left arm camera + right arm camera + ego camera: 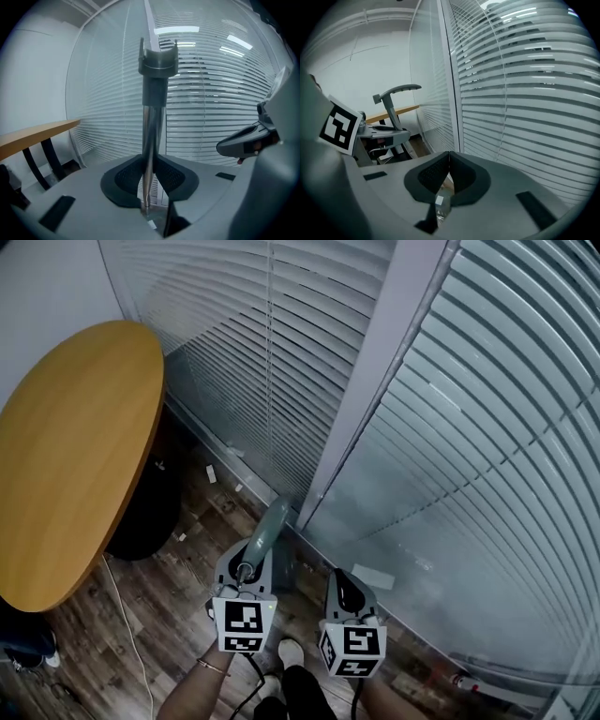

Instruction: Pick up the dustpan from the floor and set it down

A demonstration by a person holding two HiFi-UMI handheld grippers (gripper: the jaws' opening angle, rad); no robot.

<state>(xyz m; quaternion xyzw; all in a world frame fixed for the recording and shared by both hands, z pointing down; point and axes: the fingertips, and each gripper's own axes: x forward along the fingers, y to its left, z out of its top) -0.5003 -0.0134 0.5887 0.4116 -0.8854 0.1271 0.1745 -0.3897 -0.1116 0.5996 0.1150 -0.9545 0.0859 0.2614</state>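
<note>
Two claws: left claw (149,169) clamps the dustpan handle (153,96), right claw (448,163) closed, empty.

Both my grippers low, side by side, angled forward and down; my left gripper (247,563) has its jaws clamped on the dustpan handle (154,93), my right gripper (341,589) jaws pressed together, empty

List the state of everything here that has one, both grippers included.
left gripper: shut on the dustpan handle.
dustpan handle: clamped between the left fingers, rising above them; the pan itself cannot be made out.
right gripper: shut, nothing between its fingers.
blinds: lowered over the glass.
paper scrap: lying on the floor.
</note>
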